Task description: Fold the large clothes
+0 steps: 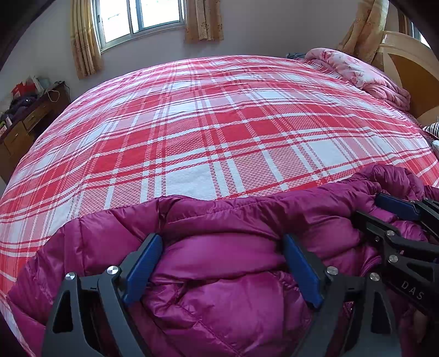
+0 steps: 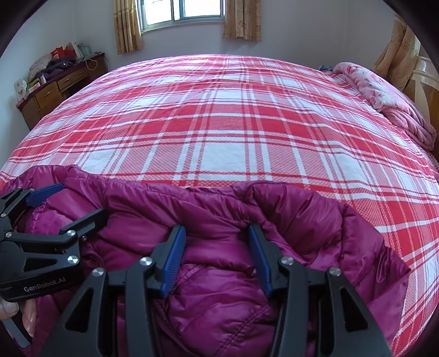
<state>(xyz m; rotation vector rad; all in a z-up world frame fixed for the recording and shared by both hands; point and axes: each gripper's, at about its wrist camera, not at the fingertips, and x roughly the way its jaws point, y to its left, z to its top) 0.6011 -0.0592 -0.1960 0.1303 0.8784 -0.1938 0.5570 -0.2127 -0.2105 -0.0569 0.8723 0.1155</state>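
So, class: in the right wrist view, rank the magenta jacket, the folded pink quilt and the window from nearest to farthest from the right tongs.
1. Magenta jacket, between the right tongs.
2. Pink quilt, far right on the bed.
3. Window, back wall.

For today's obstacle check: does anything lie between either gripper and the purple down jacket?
Nothing visible does. The left gripper and right gripper both stand open directly over the purple down jacket, fabric bulging between their fingers.

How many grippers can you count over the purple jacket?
2. The left gripper is open above the purple jacket's left part; the right gripper is open beside it, above the right part. Neither has closed on fabric.
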